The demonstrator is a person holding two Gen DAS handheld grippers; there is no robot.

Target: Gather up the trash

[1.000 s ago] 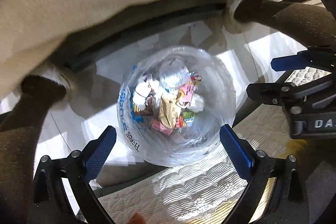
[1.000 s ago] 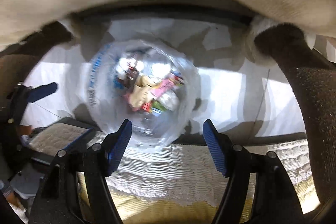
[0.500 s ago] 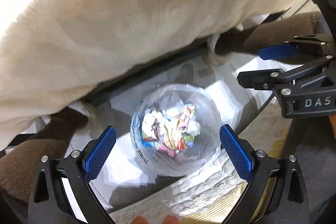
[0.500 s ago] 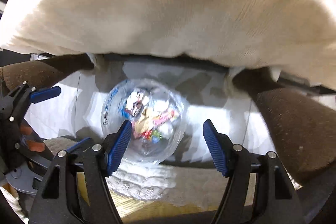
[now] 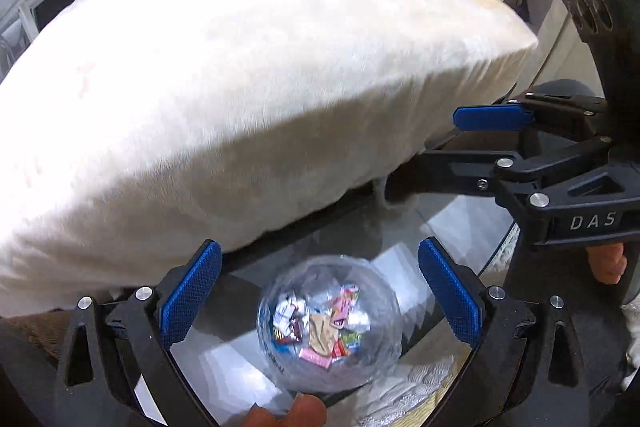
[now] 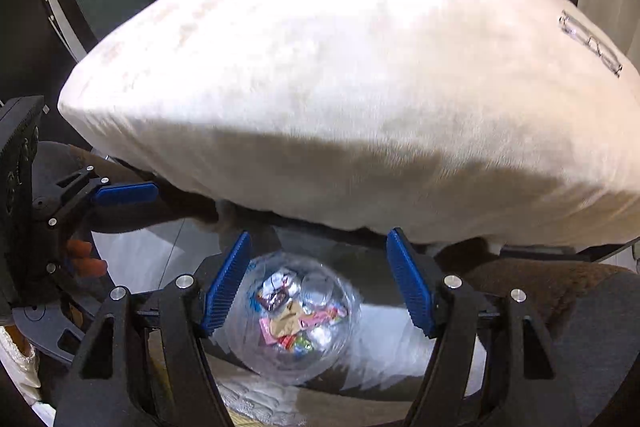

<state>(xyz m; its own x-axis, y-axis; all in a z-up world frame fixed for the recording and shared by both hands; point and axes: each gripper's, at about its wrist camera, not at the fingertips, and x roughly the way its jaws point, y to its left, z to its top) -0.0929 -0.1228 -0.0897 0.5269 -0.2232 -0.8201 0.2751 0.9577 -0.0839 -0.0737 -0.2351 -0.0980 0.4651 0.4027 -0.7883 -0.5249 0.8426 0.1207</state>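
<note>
Both the left gripper (image 5: 320,301) and the right gripper (image 6: 318,281) hang with jaws parted, gripping nothing, above a clear trash bag (image 5: 330,323) of crumpled wrappers on the pale floor (image 5: 404,243). A cream-covered bed (image 5: 240,67), with eyeglasses (image 6: 592,43) lying on it, looms just beyond the bag. "DAS" is legible on the right gripper's body; the bag's blue print is unreadable.

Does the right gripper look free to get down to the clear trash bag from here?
Probably yes: the right gripper is open and empty, and the trash bag lies directly below with nothing between.
</note>
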